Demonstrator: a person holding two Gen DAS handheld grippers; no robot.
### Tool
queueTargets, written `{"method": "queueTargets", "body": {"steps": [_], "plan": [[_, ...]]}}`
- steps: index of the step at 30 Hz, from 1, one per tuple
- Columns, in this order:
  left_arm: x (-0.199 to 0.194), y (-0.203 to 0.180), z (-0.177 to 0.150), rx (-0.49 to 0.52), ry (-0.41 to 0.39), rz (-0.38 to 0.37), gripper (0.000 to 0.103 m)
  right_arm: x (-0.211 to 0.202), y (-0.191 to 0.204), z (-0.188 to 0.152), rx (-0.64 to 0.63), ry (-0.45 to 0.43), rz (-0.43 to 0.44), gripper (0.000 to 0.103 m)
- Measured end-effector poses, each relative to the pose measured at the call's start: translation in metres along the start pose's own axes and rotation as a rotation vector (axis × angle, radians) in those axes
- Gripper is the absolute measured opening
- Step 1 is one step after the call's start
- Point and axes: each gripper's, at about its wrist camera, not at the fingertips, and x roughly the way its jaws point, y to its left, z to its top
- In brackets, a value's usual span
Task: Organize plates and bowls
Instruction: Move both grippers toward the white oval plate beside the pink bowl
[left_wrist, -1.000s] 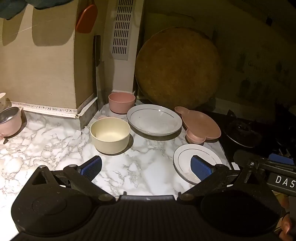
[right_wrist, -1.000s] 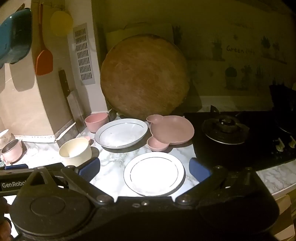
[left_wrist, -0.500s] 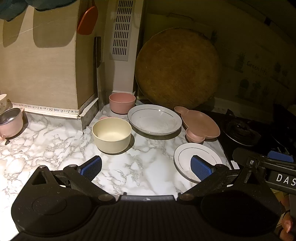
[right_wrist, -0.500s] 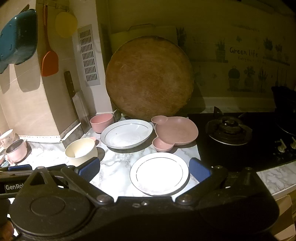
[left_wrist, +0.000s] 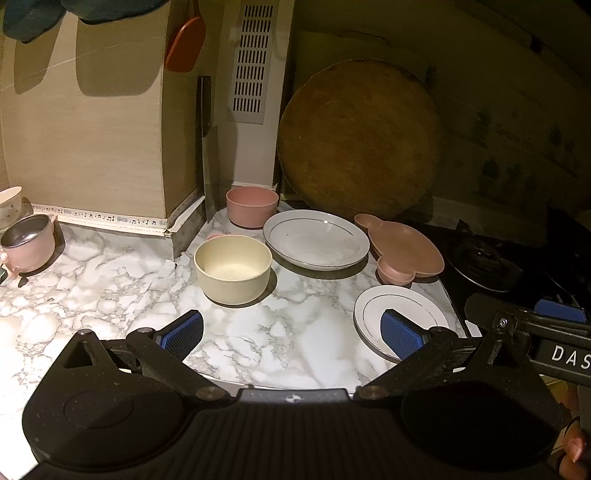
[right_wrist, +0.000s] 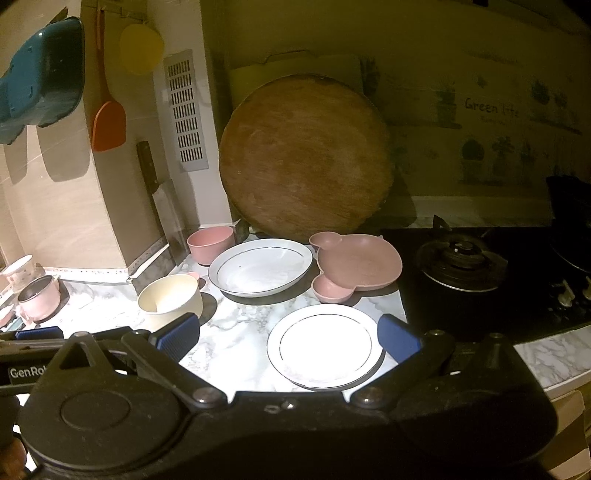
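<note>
Right tool (right_wrist: 288, 338) agape above white gold-rimmed plate (right_wrist: 325, 345).

I was working in a home kitchen. The marble-patterned counter (right_wrist: 236, 343) ran up to a black gas hob (right_wrist: 461, 262) on its right, with a round wooden chopping board (right_wrist: 306, 158) leaning on the wall behind the counter. Left of that board, a cleaver (right_wrist: 162, 199) stood against the wall, an orange spatula (right_wrist: 107, 122) hung above it, and plates and bowls lay on the counter.
</note>
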Motion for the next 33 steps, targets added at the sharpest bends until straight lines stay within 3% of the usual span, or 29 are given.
{"method": "queueTargets", "body": {"steps": [33], "plan": [[0.004, 0.011, 0.005, -0.021, -0.022, 0.049, 0.103, 0.01, 0.002, 0.002, -0.006, -0.023, 0.042, 0.103]]}}
